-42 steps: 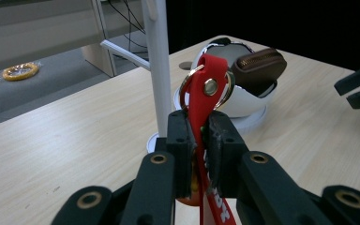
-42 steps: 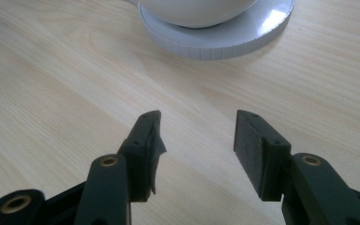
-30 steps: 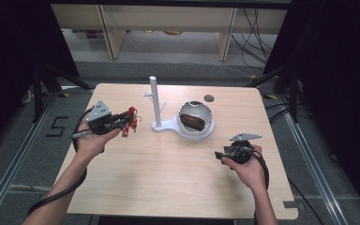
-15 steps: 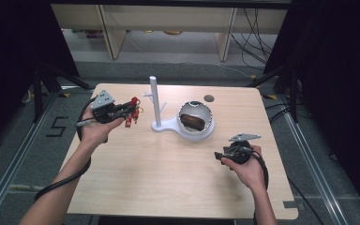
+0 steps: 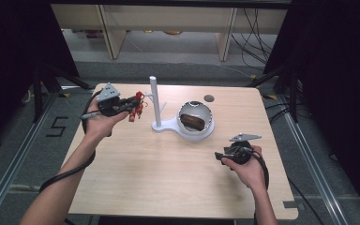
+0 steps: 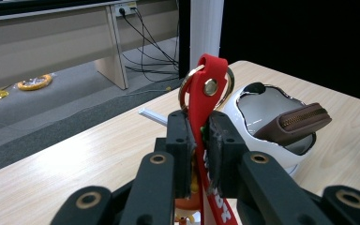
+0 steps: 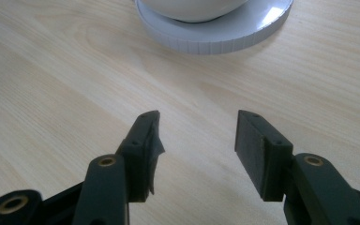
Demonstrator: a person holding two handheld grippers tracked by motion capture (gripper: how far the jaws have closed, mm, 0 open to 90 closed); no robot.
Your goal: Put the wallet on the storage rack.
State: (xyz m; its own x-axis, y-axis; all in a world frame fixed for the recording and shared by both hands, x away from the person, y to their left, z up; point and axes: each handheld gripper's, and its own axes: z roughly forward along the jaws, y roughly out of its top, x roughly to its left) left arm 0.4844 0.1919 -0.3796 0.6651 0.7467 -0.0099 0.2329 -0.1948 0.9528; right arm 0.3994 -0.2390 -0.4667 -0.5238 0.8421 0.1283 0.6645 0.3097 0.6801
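I have the red strap [image 6: 201, 112] pinched between my left gripper's [image 5: 132, 104] jaws, which are closed tight on it; its metal ring [image 6: 205, 87] and riveted loop stand up above the jaw tips, and the rest of the strap hangs down below them with an orange bit I can't make out. In the high view that gripper is held off the table [image 5: 168, 173] near its far left corner, just left of the white post [image 5: 154, 101], with a small gap between keychain and post. The post's base joins a white bowl [image 5: 196, 122] holding a brown zip wallet [image 6: 293, 124], tilted against the rim. My right gripper [image 7: 197, 136] sits low over bare wood near the right edge, jaws wide apart with nothing between them, the base's round rim just ahead of it. The whole near half of the table is open wood. A dark round spot [image 5: 209, 98] sits by the far edge; beyond are grey floor, cables and desk legs
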